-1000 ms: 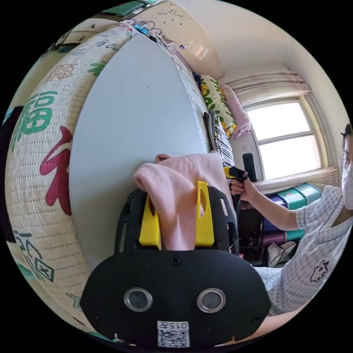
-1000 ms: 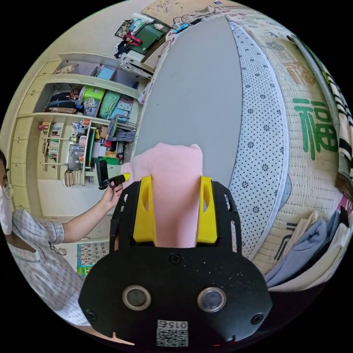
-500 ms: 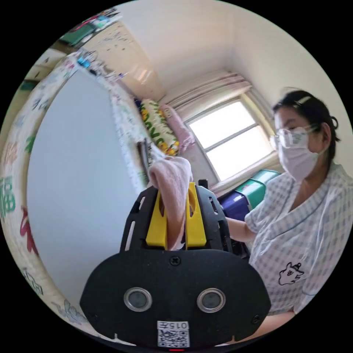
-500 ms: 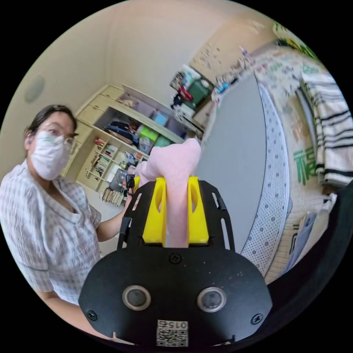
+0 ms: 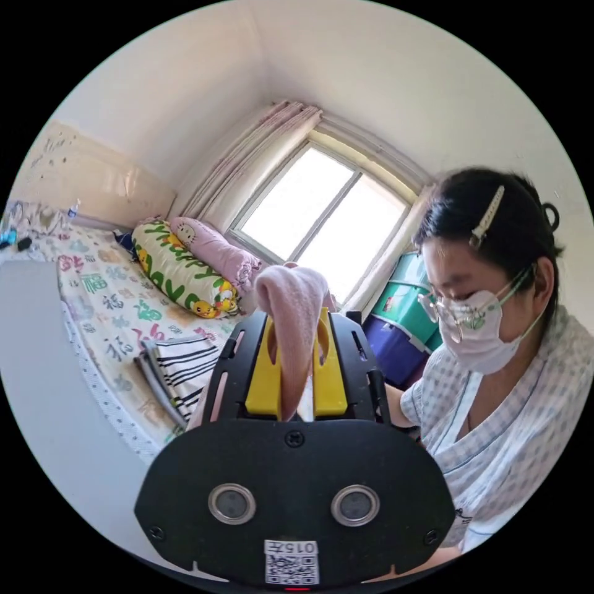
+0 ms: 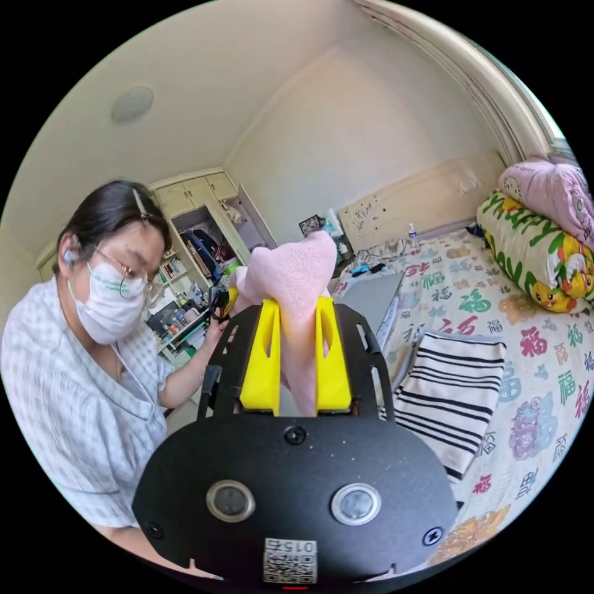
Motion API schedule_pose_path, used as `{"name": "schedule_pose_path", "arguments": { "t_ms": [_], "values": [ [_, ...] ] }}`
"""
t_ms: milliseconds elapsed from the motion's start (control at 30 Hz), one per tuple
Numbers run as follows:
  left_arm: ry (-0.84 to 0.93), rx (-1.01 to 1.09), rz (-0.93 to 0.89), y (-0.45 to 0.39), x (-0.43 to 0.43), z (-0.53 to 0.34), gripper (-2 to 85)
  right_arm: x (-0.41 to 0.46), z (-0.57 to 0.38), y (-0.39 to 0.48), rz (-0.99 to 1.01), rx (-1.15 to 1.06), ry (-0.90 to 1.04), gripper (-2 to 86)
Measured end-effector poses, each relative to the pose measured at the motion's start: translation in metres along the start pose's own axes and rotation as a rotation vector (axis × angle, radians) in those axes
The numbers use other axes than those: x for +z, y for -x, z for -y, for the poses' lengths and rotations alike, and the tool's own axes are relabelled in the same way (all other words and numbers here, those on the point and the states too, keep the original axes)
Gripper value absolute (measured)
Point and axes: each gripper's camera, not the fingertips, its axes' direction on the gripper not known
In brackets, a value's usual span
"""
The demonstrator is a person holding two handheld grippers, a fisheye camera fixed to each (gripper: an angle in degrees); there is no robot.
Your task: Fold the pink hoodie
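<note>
A fold of the pink hoodie (image 5: pixel 293 315) bulges up between the yellow jaws of my left gripper (image 5: pixel 296 322), which is shut on it and raised in the air. In the right gripper view another bunch of the pink hoodie (image 6: pixel 294 278) is pinched by my right gripper (image 6: pixel 296 309), also shut and lifted. The left gripper (image 6: pixel 221 299) shows small behind that cloth, held in the person's hand. The rest of the hoodie hangs below, hidden by the gripper bodies.
A person in a checked top (image 5: pixel 520 427) stands close on the right of the left gripper view. A folded striped cloth (image 6: pixel 451 390) lies on the patterned bed cover (image 6: pixel 544 352), with the grey board (image 5: pixel 37 396) beside it. Pillows (image 6: pixel 538 241) lie near the window (image 5: pixel 322 210).
Both grippers have risen and tilted up from the grey board, so the views now take in the wall, window and person. Each stays closed on the pink cloth.
</note>
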Motion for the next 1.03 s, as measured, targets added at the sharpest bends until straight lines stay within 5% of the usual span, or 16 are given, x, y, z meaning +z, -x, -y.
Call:
{"name": "schedule_pose_path", "arguments": {
  "t_ms": [200, 367, 433, 533, 633, 733, 867, 1033],
  "values": [
    [0.05, -0.255, -0.003, 0.095, 0.116, 0.029, 7.3, 0.008, 0.007, -0.121, -0.097, 0.13, 0.193, 9.1],
    [0.329, -0.498, 0.382, 0.282, 0.23, 0.028, 7.5, 0.117, -0.059, -0.315, -0.605, 0.393, 0.378, 9.3],
    [0.407, -0.534, 0.504, 0.312, 0.247, 0.023, 7.1, 0.119, -0.081, -0.33, -0.655, 0.413, 0.328, 7.0],
    [0.225, -0.517, 0.345, 0.3, 0.234, 0.019, 7.1, 0.093, -0.127, -0.302, -0.515, 0.248, 0.249, 6.7],
    [0.262, -0.446, 0.252, 0.259, 0.215, -0.006, 10.2, 0.048, -0.198, -0.274, -0.349, 0.197, 0.243, 11.4],
    [0.433, -0.442, 0.273, 0.213, 0.204, -0.056, 16.7, 0.014, -0.282, -0.265, -0.132, 0.292, 0.278, 19.9],
    [0.586, -0.575, 0.259, 0.169, 0.214, -0.135, 32.9, 0.008, -0.386, -0.272, -0.141, 0.451, 0.288, 27.5],
    [0.521, -0.597, 0.295, 0.158, 0.229, -0.156, 38.6, 0.054, -0.452, -0.322, 0.034, 0.593, 0.436, 29.2]
  ]
}}
